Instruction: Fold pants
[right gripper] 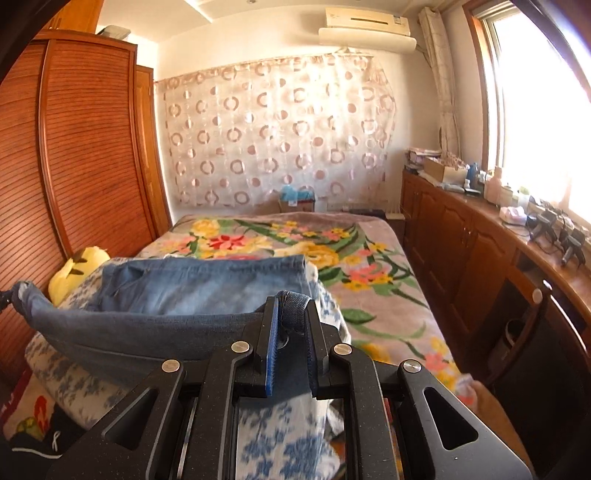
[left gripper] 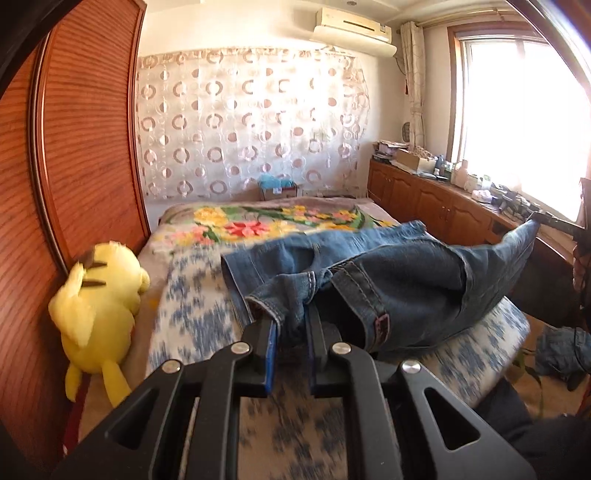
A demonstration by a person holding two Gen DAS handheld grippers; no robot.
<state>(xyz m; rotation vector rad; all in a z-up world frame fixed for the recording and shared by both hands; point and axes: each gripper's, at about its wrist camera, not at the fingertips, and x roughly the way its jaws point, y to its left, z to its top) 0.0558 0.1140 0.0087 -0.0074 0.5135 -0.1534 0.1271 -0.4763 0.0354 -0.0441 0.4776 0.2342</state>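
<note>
Left wrist view shows the left gripper (left gripper: 291, 328) with its fingers closed on a bunched fold of the jeans (left gripper: 388, 280), the denim pinched between the two blue pads (left gripper: 272, 354) near a stitched hem. From that grip the jeans stretch away to the right, lifted off the blue-and-white quilt (left gripper: 192, 306) that covers the near part of the bed, and their far right corner rises to the right gripper (left gripper: 543, 218), seen only as a dark shape against the bright window (left gripper: 524, 103). Right wrist view shows the right gripper (right gripper: 291, 332) likewise clamped on the jeans (right gripper: 177, 306), a dark folded edge of denim wedged between its pads (right gripper: 271, 354); the cloth hangs in a shallow sling to the left, where its other end is held up at the frame's left edge, and a paler layer of the jeans lies behind it over the quilt (right gripper: 280, 432). Farther off, the floral blanket (right gripper: 295, 240) spreads over the far half of the bed. A yellow plush toy (left gripper: 99, 306) leans against the slatted wooden wardrobe (left gripper: 85, 140) at the left, just beside the quilt and near the left grip. Along the right runs a wooden cabinet (right gripper: 461, 240) with a cluttered top beneath the window, and a circle-patterned curtain (right gripper: 277, 140) covers the far wall under an air conditioner (right gripper: 365, 26).
</note>
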